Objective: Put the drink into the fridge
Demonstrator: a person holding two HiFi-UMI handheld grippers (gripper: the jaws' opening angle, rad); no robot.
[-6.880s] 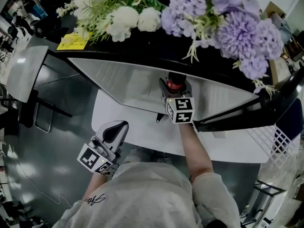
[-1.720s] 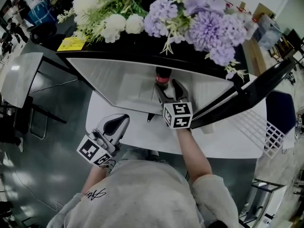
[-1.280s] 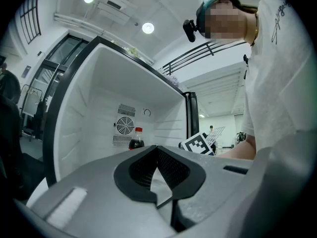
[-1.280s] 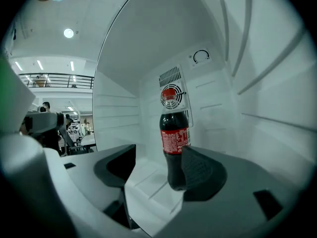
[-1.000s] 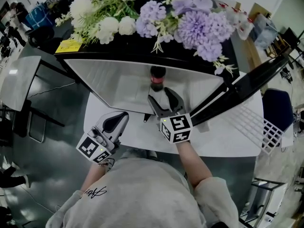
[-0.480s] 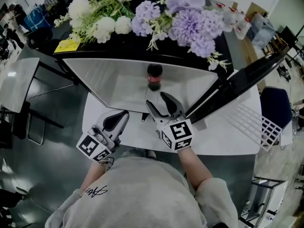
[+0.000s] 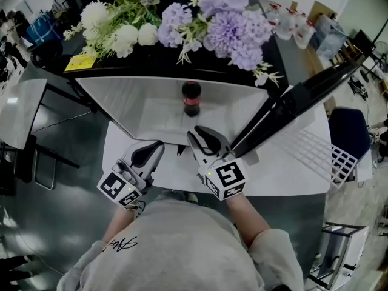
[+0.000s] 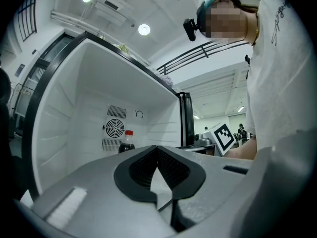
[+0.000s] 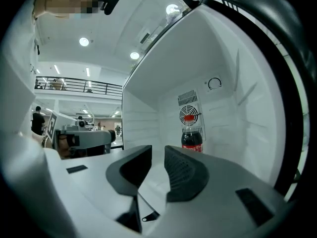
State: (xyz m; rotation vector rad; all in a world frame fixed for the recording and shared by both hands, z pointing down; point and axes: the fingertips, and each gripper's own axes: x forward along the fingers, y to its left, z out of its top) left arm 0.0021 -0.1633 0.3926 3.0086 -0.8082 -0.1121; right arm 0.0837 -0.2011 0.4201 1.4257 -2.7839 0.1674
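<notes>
1. Drink bottle [image 7: 191, 97]: upper centre, upright on the fridge [image 7: 130, 105] floor before the round fan vent [image 9: 188, 114], so apparently delivered. It is smooth plastic with dark liquid and a red cap.
2. Right gripper [image 7: 199, 132]: centre, apart from the bottle. Its ribbed black jaws have just been closing on nothing, with a narrow gap between them.
3. Left gripper [image 7: 153, 151]: lower left, idle, tips together, empty.
4. Fridge walls: moulded white plastic. The black door [image 7: 303, 93] stands open.

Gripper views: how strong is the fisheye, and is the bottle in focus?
Left gripper view: heavy fisheye, black corners, fridge walls bowed, bottle small but sharp. Right gripper view: same bowing, ceiling lights glare, bottle sharp. Head view: dim, milder curving at the edges.
</notes>
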